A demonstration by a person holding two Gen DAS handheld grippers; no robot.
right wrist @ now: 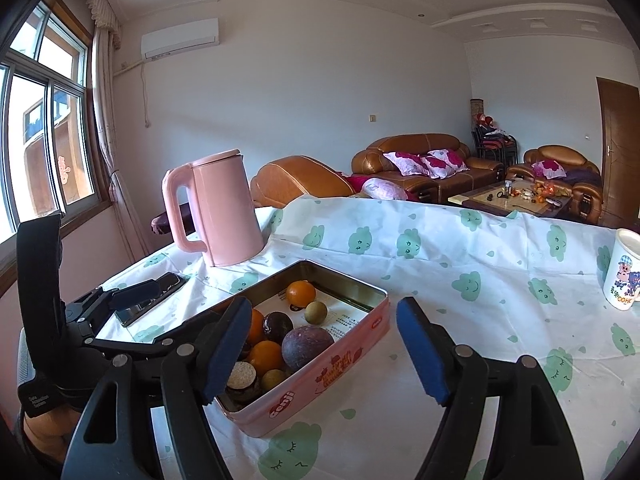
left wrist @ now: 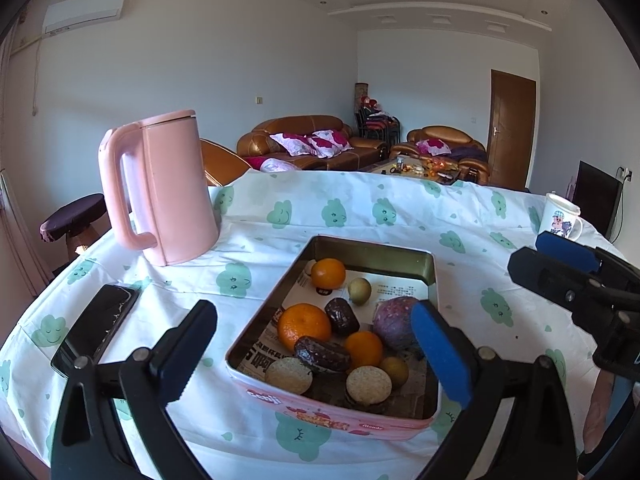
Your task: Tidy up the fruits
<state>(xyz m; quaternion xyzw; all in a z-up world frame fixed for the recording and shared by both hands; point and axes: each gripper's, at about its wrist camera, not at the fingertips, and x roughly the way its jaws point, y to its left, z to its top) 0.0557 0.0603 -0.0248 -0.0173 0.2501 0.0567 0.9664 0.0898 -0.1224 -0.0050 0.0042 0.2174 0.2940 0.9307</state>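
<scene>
A pink tin box (left wrist: 336,420) sits on the table, also in the right wrist view (right wrist: 340,360). It holds oranges (left wrist: 304,326), a purple passion fruit (left wrist: 394,322), small green-brown fruits (left wrist: 359,290), dark chocolate pies (left wrist: 342,316) and round biscuits (left wrist: 369,385). My left gripper (left wrist: 316,356) is open and empty, its jaws straddling the near end of the box from above. My right gripper (right wrist: 324,350) is open and empty, held over the box's right near side; it shows at the right in the left wrist view (left wrist: 568,264).
A pink kettle (left wrist: 160,188) stands at the back left. A black phone (left wrist: 96,328) lies left of the box. A white cartoon mug (right wrist: 624,276) stands at the far right. The tablecloth (right wrist: 460,280) is white with green clouds. Sofas stand beyond the table.
</scene>
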